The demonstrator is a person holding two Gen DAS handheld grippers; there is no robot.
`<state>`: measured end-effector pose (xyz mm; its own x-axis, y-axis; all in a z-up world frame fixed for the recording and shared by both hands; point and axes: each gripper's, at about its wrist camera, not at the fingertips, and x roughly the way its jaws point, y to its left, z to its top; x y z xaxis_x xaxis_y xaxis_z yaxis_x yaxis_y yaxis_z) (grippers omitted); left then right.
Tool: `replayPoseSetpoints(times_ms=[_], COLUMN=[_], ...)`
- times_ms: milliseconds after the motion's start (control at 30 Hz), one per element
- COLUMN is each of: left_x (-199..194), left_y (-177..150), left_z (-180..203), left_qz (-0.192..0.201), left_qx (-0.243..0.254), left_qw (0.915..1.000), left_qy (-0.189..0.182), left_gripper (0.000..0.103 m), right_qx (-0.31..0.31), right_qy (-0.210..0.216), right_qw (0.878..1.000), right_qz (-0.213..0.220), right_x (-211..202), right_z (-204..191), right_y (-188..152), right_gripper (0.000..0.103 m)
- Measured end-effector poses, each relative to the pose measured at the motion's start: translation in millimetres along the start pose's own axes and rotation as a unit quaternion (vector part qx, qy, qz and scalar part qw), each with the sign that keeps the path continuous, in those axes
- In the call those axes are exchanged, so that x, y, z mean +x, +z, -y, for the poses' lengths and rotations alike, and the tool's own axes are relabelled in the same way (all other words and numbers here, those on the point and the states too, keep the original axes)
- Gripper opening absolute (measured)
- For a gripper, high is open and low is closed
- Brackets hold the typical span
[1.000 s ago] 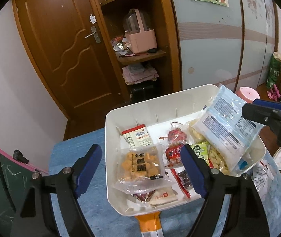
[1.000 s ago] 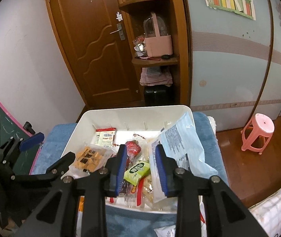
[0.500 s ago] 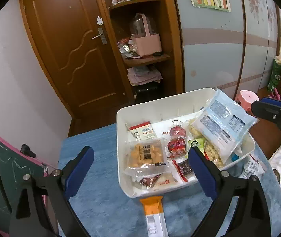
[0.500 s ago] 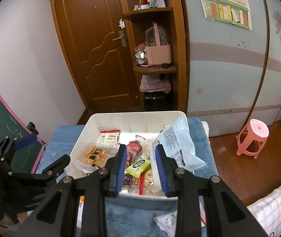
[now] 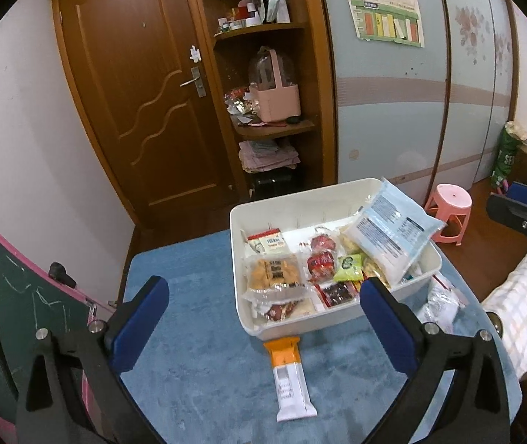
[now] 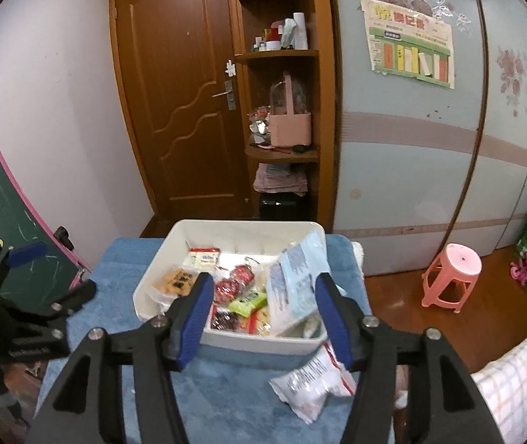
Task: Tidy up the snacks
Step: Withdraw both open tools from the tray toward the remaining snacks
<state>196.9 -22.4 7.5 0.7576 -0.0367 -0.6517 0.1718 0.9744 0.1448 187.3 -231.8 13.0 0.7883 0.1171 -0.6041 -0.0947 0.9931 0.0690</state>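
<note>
Left gripper [image 5: 263, 318]: jaws spreading wide, nothing between the pads, clear of the white bin [image 5: 300, 199]. Right gripper [image 6: 265, 314]: jaws opening, empty. Bin at 12 o'clock, holding snacks, big blue-white bag [image 5: 393, 236] leaning over its 2 o'clock rim. Orange-white bar [image 5: 289, 377] and white pouch [image 6: 311, 381] lie outside on blue cloth [image 5: 196, 370]. Pouch partly hidden behind right finger.

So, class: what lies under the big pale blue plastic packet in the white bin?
Under the pale blue plastic packet, yellowish snacks peek out; the white bin floor beneath it is covered and cannot be seen.
</note>
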Motion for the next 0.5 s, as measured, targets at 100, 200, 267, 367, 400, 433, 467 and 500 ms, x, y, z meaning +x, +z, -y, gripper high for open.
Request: replayPoseSetpoints(times_ms=[100, 200, 267, 367, 400, 433, 467, 500], left_x=[-7.5, -10.5, -11.1, -6.9, -3.6, 0.6, 6.7, 14.1], left_y=[-10.7, -22.5, -31.4, -48.1, -54.0, -59.1, -66.7, -74.6], left_z=[-1.9, -5.7, -7.0, -9.2, -9.1, -8.4, -6.9, -5.3], left_qz=[-0.002, -0.003, -0.002, -0.007, -0.01, -0.014, -0.02, -0.028], left_qx=[-0.003, -0.006, -0.009, -0.016, -0.017, -0.015, -0.014, -0.014], left_qw=[1.0, 0.9999, 0.9999, 0.9998, 0.9998, 0.9998, 0.9997, 0.9995], left_qy=[-0.006, -0.008, -0.006, -0.006, -0.005, -0.005, -0.005, -0.004], left_gripper=[0.103, 0.103, 0.103, 0.103, 0.103, 0.103, 0.103, 0.103], right_qx=[0.006, 0.021, 0.038, 0.058, 0.064, 0.071, 0.075, 0.083], right_qy=[-0.003, -0.005, -0.006, -0.011, -0.014, -0.018, -0.021, -0.024], right_qw=[1.0, 1.0, 0.999, 0.997, 0.997, 0.996, 0.995, 0.994], right_qz=[-0.01, -0.02, -0.027, -0.042, -0.046, -0.054, -0.06, -0.071], right_x=[-5.7, -7.4, -6.1, 0.5, 3.7, 9.4, 13.0, 19.7], right_z=[11.2, 24.2, 35.0, 46.2, 49.8, 54.2, 56.1, 59.5], right_y=[-11.3, -23.9, -34.6, -51.8, -57.1, -64.8, -71.9, -78.8], right_gripper=[0.06, 0.06, 0.06, 0.06, 0.06, 0.06, 0.06, 0.06])
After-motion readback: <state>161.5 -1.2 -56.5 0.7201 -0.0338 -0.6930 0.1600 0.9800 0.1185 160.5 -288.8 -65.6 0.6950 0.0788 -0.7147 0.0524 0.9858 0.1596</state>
